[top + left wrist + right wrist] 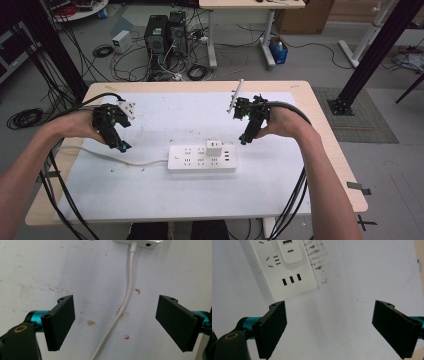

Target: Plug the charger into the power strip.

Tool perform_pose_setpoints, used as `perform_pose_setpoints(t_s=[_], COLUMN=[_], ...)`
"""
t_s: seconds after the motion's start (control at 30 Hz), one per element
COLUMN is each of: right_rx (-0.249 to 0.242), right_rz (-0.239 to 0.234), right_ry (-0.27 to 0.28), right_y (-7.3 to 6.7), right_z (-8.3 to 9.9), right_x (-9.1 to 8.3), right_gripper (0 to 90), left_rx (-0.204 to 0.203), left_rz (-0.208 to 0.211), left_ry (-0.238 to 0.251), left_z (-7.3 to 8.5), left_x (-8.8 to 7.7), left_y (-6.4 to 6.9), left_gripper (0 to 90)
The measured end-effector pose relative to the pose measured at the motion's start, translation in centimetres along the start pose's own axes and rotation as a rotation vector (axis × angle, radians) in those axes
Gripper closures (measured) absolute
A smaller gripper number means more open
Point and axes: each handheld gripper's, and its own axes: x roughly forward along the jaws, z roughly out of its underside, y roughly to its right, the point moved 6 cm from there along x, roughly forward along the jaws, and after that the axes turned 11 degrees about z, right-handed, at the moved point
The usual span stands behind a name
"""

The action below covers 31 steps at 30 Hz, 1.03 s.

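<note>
On the table (320, 150), under a white sheet (160, 190): a white power strip (201, 158), lying flat near the middle, long side running left to right. Plugged into its upper face, right of centre, a small white charger (214, 148), standing upright. From the strip's left end, a white cord (115, 158), trailing leftward across the sheet toward the table's left edge. Left of the strip and well apart from it, the left gripper (121, 147), held in a hand (82, 125) above the sheet, tips pointing down and just over the cord; jaws spread wide, nothing between them but the cord passing beneath on the sheet. Same in the left gripper view: cord (125, 302) running up the middle to the strip's end (140, 243), stains and red marks on the sheet around it. Right of the strip, the right gripper (245, 139), held in the other hand (282, 122), tips just off the strip's upper right corner, not touching it; jaws likewise wide apart and empty. In the right gripper view: strip's right end (289, 282) with three USB ports, charger (289, 251) above them, bare sheet between the jaws.
</note>
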Motion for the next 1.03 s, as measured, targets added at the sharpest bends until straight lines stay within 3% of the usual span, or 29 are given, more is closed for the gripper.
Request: perform_pose_setpoints(t_s=[0.4,1.03], right_rx=[-0.004,0.005], right_rz=[0.005,0.001], right_ry=[-0.031,-0.047], right_y=[-0.1,-0.3], right_z=[0.6,1.7], right_x=[0.2,0.5], right_gripper=[12.1,12.1], left_rx=[0.019,0.025], left_rz=[0.005,0.001], left_ry=[-0.028,-0.020], left_z=[-0.6,-0.9], left_x=[0.0,0.2], left_y=[-0.2,-0.1], left_gripper=[16.1,16.1])
